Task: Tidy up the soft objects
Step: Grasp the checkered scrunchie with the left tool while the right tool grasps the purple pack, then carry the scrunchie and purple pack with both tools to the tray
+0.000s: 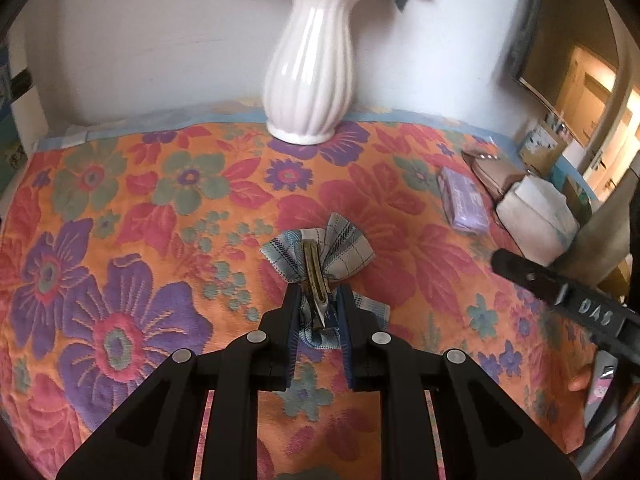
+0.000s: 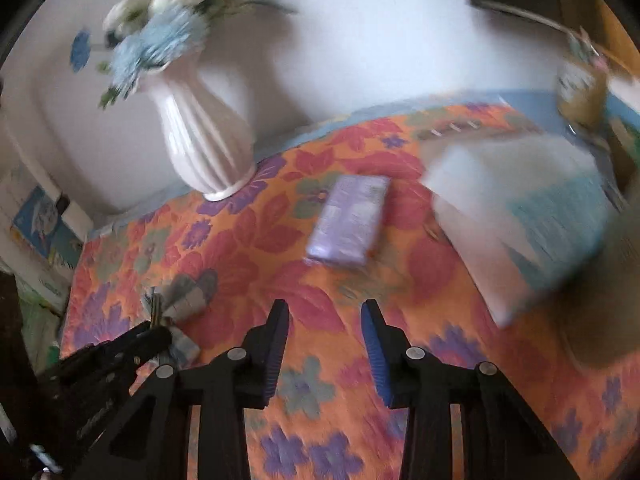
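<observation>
The left gripper (image 1: 318,300) was clamped on a plaid cloth bow (image 1: 320,254), which was lying on the floral bedspread (image 1: 120,200) at six o'clock from the white vase (image 1: 310,68). The right gripper (image 2: 325,316) stood spread and empty, a purple packet (image 2: 348,220) at its twelve o'clock, well apart.

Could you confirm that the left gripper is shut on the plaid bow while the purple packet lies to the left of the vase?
Not quite: in the left wrist view the purple packet lies right of the vase, not left. The left gripper is indeed shut on the plaid bow.
</observation>
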